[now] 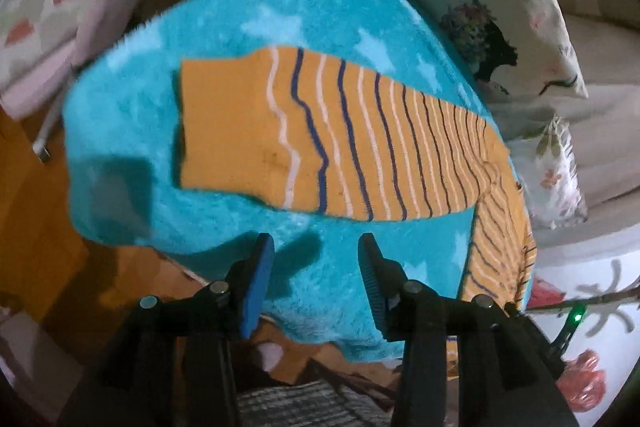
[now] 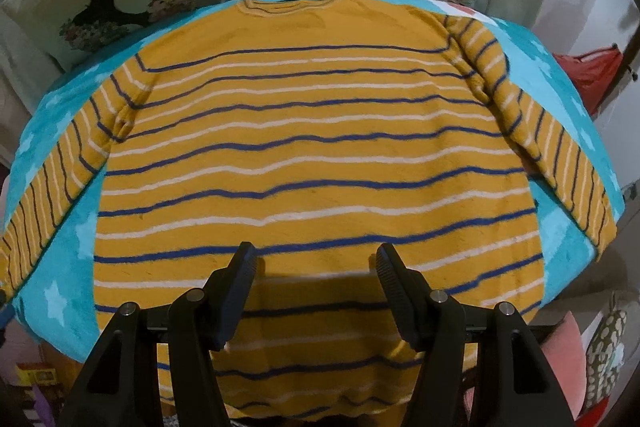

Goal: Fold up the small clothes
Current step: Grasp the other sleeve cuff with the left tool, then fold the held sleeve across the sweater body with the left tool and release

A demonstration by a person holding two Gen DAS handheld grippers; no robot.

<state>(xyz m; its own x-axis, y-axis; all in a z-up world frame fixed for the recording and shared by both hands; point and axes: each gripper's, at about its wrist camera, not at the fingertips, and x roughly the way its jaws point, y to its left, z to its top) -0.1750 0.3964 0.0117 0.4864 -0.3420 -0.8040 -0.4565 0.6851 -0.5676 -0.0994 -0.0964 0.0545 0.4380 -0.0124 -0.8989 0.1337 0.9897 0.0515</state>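
Sweater: yellow knit sweater (image 2: pixel 312 147) with blue and white stripes — flat on turquoise fleece blanket (image 1: pixel 352 7), sleeves spread.
Left gripper (image 1: pixel 316 247): parted, empty, over blanket.
Right gripper (image 2: pixel 316 259): wide, empty — above hem.

Striped yellow sweater (image 2: pixel 312 147) flat on turquoise star-patterned blanket (image 1: pixel 132 131).

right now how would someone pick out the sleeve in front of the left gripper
Find the turquoise star blanket. A mustard sweater lies flat on it, and the sleeve stretches out sideways alone. Its plain unstriped cuff sets it apart.
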